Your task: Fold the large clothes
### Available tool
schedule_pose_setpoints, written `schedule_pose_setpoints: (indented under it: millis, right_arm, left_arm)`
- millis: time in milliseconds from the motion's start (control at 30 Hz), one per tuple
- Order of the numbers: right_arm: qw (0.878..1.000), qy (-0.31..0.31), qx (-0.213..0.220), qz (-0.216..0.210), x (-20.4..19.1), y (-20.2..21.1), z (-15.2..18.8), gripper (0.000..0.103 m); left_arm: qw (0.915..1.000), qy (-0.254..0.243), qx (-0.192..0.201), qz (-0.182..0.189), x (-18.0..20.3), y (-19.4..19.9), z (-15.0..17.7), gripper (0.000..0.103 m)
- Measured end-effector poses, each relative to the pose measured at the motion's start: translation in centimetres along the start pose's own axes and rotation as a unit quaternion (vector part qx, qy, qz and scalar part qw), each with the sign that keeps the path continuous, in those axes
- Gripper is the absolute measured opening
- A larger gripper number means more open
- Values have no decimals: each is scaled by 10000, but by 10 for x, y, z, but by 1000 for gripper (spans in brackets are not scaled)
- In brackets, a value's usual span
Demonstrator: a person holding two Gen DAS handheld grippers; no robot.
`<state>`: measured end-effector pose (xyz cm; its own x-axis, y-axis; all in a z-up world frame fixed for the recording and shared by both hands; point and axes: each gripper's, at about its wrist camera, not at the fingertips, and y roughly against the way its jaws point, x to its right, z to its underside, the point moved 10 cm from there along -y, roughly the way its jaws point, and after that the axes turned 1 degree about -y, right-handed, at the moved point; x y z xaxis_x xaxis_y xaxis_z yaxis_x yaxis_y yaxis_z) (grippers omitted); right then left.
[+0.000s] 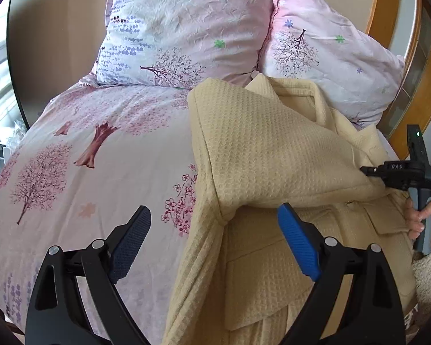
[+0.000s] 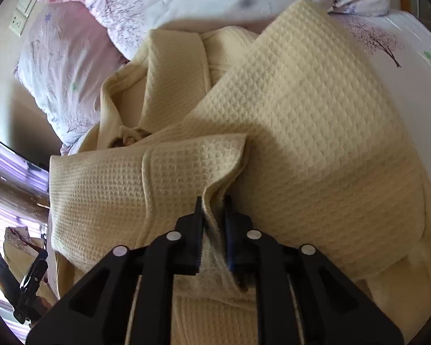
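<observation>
A cream waffle-knit robe (image 1: 261, 149) lies on the bed, one sleeve folded across its body. In the left wrist view my left gripper (image 1: 214, 215) is open and empty, just above the robe's left edge. My right gripper (image 1: 367, 169) shows at the right, pinching the folded sleeve's end. In the right wrist view my right gripper (image 2: 212, 204) is shut on a sleeve edge of the robe (image 2: 301, 120), with fabric bunched between its fingers. The collar lies near the pillows.
The bed has a pink tree-print cover (image 1: 100, 155). Two matching pillows (image 1: 186, 28) lean at the head, against a beige wall. A wooden headboard frame (image 1: 416, 80) is at the right. A wall socket (image 2: 18, 23) and a screen (image 2: 17, 166) show at the left.
</observation>
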<state>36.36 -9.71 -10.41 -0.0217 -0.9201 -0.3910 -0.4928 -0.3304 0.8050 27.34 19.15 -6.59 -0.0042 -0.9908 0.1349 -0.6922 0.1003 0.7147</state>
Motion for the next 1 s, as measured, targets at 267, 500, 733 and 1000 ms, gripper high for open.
schedule_pose_setpoints:
  millis: [267, 500, 733, 1000]
  right_arm:
    - [9874, 622, 1430, -261, -32, 99, -3, 43]
    - [9943, 1034, 239, -129, -40, 39, 26, 41]
    - [9970, 613, -191, -442, -28, 25, 29, 45]
    - [9936, 781, 170, -802, 26, 136, 67, 91]
  left_arm:
    - [9996, -56, 128, -231, -15, 22, 5, 102]
    - [9987, 382, -173, -299, -35, 23, 29, 102]
    - [9974, 663, -183, -225, -55, 52, 59, 102]
    - [9975, 626, -19, 314, -72, 103, 107, 101]
